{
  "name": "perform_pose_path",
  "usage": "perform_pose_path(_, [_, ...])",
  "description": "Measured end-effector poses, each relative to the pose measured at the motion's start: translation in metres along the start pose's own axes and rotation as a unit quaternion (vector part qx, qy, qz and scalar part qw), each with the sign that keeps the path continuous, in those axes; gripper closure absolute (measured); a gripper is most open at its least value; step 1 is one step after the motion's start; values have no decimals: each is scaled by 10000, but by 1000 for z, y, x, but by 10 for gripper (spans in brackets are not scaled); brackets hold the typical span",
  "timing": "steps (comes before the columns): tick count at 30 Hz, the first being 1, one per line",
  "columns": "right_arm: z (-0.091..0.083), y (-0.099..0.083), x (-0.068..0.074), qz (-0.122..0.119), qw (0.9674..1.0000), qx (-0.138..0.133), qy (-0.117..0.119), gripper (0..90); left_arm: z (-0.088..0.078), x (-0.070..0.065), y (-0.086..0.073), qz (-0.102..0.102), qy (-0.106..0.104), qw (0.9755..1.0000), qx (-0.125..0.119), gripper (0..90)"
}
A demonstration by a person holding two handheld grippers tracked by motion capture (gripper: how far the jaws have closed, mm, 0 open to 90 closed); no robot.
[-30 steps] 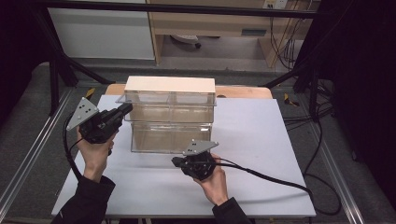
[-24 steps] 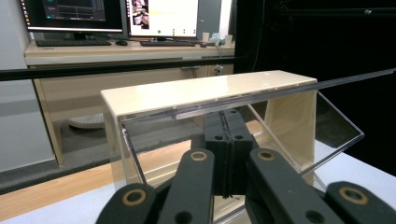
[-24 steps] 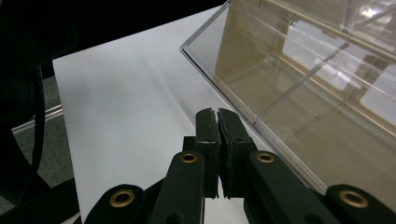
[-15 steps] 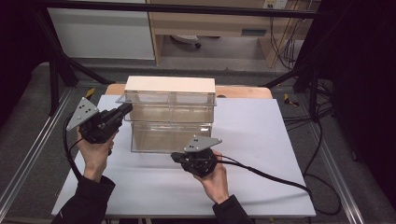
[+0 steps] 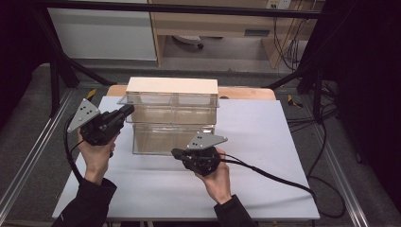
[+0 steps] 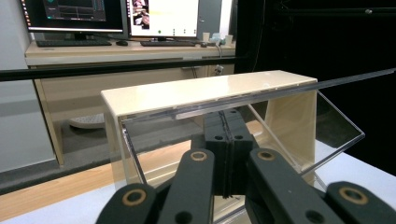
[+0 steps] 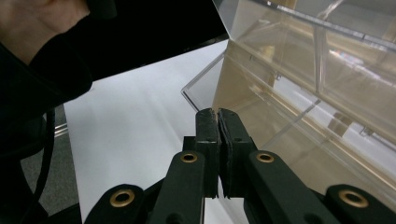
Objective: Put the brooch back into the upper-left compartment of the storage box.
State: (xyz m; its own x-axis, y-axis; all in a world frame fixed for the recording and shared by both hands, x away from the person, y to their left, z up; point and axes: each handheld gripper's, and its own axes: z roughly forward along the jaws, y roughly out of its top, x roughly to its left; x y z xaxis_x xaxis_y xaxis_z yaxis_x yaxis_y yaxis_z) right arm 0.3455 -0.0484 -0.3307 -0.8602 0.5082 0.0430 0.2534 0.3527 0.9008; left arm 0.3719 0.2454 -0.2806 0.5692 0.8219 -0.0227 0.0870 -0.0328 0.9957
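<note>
While both sets of jaws sit pressed together with nothing in them, the job looks barely started: the clear drawer box (image 5: 172, 124) sits untouched mid-surface, drawers apparently in. It's straight ahead of the left gripper (image 5: 126, 109), whose tips are at its top left edge, and just up-right of the right gripper (image 5: 176, 152) by the lower front.

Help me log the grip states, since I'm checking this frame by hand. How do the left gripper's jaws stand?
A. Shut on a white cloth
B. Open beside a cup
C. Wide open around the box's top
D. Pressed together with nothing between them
D: in the left gripper view the left gripper has its two black jaws flat against each other, pointing at the clear plastic box with nothing clamped between them.
</note>
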Motion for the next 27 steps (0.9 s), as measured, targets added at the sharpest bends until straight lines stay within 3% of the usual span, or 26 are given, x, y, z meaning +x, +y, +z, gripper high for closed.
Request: perform_pose_path(27, [-5,35,-2,-102,9988,-441,-160,880,0,0,0,4,-3,10000,-4,896])
